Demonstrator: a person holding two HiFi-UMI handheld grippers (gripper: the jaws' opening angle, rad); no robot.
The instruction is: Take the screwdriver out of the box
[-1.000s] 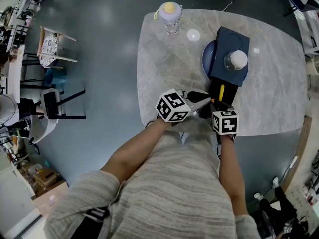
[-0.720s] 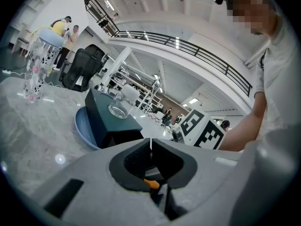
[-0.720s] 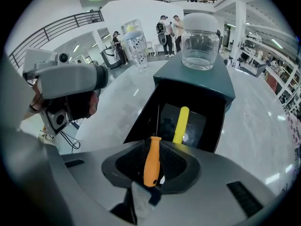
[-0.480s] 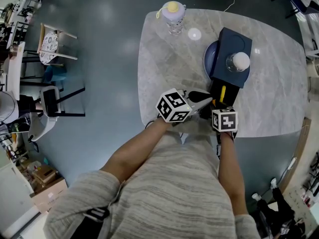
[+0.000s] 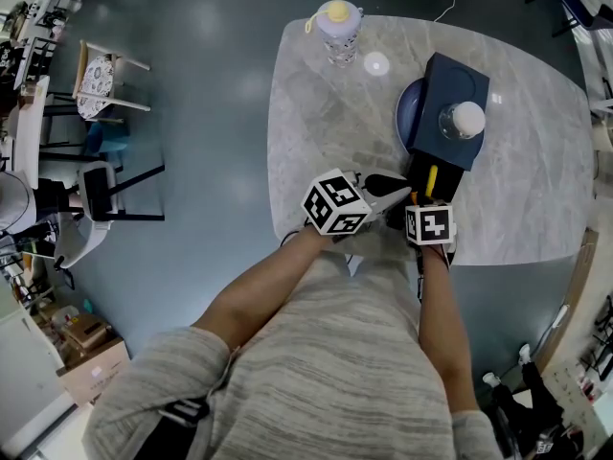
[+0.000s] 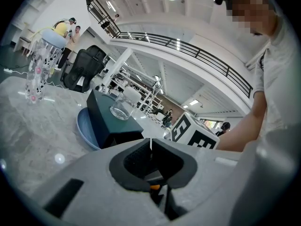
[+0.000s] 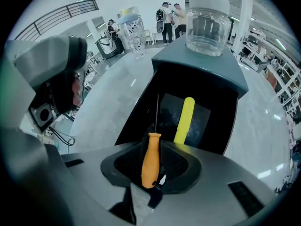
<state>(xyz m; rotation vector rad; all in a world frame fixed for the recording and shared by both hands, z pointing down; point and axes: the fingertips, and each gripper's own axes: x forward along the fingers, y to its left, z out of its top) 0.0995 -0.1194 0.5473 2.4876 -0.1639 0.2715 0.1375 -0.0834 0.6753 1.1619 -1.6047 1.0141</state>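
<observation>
A dark blue box (image 5: 445, 103) stands on the marble table (image 5: 326, 123), its open front (image 7: 188, 102) facing me. Inside lies a yellow-handled screwdriver (image 7: 184, 117), also seen in the head view as the yellow handle (image 5: 431, 178). My right gripper (image 7: 153, 147) is shut on an orange-handled screwdriver (image 7: 150, 160), whose thin shaft points toward the box opening. In the head view the right gripper (image 5: 419, 201) hangs just in front of the box. My left gripper (image 6: 151, 147) is shut and holds nothing, hovering left of the box mouth (image 5: 391, 192).
A glass jar (image 7: 204, 20) stands on top of the box, and a blue plate (image 6: 84, 130) lies under it. A spotted bottle with a yellow cap (image 5: 337, 29) stands at the table's far edge. The near table edge runs just under both grippers.
The right gripper has tipped slightly and edged toward the box, still holding the orange screwdriver. The left gripper has stayed where it was.
</observation>
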